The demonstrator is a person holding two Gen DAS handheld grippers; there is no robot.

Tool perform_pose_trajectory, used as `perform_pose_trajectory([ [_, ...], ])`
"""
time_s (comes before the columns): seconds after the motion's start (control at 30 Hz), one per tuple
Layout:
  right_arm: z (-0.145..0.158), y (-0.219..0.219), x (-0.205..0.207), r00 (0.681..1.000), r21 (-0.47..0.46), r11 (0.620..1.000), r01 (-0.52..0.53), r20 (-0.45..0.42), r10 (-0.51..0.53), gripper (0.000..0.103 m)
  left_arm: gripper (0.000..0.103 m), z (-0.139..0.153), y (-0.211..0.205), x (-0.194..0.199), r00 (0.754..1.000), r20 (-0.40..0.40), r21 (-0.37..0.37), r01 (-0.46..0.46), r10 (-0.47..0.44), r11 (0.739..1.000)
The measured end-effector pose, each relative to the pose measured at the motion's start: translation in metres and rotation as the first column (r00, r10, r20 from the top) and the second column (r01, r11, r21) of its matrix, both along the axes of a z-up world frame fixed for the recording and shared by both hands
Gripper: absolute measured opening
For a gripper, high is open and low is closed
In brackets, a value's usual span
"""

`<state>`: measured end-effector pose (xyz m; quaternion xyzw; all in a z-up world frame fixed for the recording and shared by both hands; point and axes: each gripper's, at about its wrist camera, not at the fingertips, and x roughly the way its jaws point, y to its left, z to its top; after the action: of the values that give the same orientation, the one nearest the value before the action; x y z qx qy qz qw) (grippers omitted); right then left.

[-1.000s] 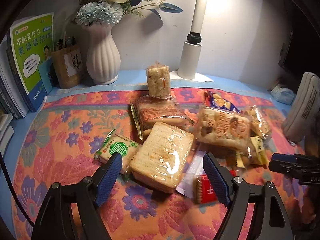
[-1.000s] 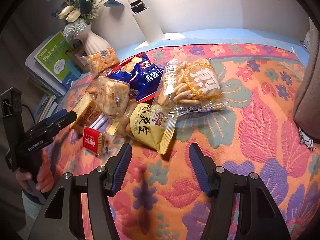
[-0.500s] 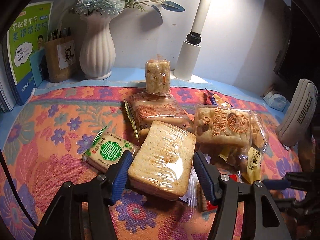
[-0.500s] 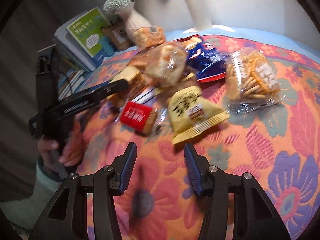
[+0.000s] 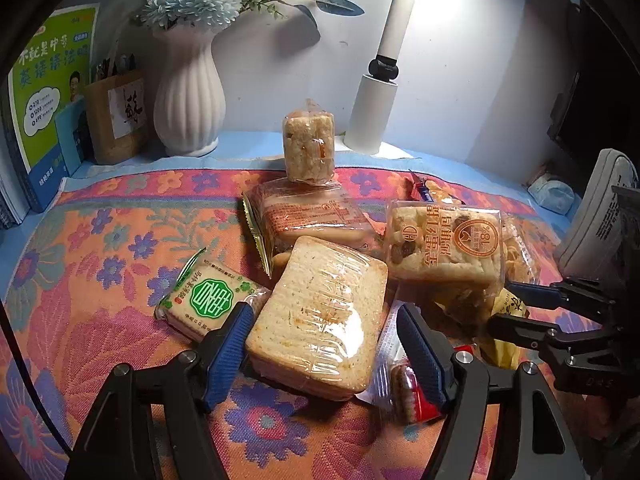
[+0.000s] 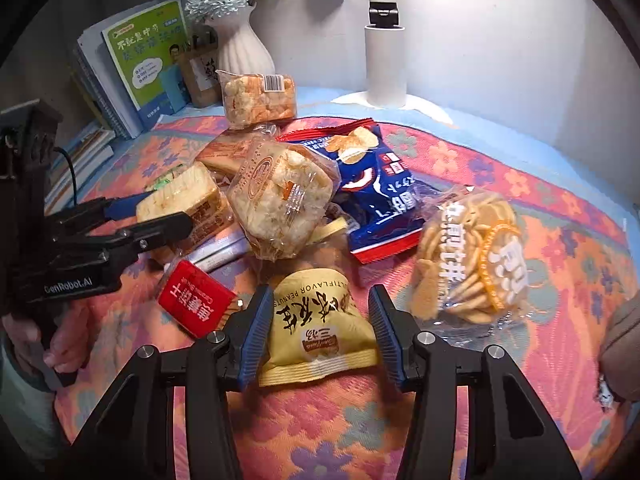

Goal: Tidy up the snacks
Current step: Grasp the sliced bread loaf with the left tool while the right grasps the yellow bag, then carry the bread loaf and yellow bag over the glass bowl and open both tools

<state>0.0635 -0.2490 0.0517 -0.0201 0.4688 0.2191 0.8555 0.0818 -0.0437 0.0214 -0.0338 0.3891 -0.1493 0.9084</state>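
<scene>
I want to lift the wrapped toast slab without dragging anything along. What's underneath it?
The toast slab leans on an orange-printed bread pack behind. A red biscuit packet pokes out at its right edge. Anything further underneath is covered.

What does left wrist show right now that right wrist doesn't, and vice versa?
Only left wrist: the green-labelled flat cracker packet lying clear on the cloth, and the grey zipped pouch at the right edge.

Only right wrist: the blue crisp bag in full and the clear round-biscuit bag.

Both: the plastic-wrapped sliced toast between the open left gripper, the yellow peanut bag between the open right gripper, the red square packet, the white ribbed vase.
</scene>
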Motion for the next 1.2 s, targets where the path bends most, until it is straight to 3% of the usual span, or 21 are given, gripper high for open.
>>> perform_pose_trajectory([
  [0.2,-0.008,0.004,0.001,1.0,0.033,0.999,-0.014,-0.01,0.014,0.051,0.071,-0.002,-0.006,0.001,1.0,-0.002,0.038,0.008,-0.008,0.999],
  [0.27,-0.008,0.004,0.0,1.0,0.032,0.999,-0.009,-0.009,0.01,0.047,0.059,-0.003,-0.006,0.001,1.0,0.001,0.044,0.002,-0.002,0.999],
  [0.4,-0.006,-0.001,-0.011,1.0,0.041,0.999,-0.001,-0.004,0.001,0.043,0.057,-0.004,-0.001,0.002,1.0,-0.016,0.004,0.006,-0.006,1.0],
  [0.57,-0.001,-0.011,-0.038,1.0,0.032,0.999,0.024,-0.013,-0.024,0.04,0.055,0.002,0.0,-0.006,1.0,0.008,0.026,-0.024,0.024,0.999],
  [0.8,0.012,-0.045,-0.086,0.996,0.05,0.994,0.093,-0.013,-0.092,0.04,0.053,0.014,-0.011,-0.053,0.998,0.043,0.06,-0.046,0.043,0.997],
  [0.93,0.024,-0.062,-0.111,0.99,0.081,0.987,0.139,-0.01,-0.139,0.04,0.053,0.024,-0.019,-0.08,0.998,0.052,0.036,-0.032,0.03,0.999],
  [1.2,0.062,-0.094,-0.154,0.976,0.115,0.973,0.2,0.069,-0.208,0.04,0.053,0.057,-0.054,-0.121,0.993,0.115,0.041,0.034,-0.038,0.999],
])
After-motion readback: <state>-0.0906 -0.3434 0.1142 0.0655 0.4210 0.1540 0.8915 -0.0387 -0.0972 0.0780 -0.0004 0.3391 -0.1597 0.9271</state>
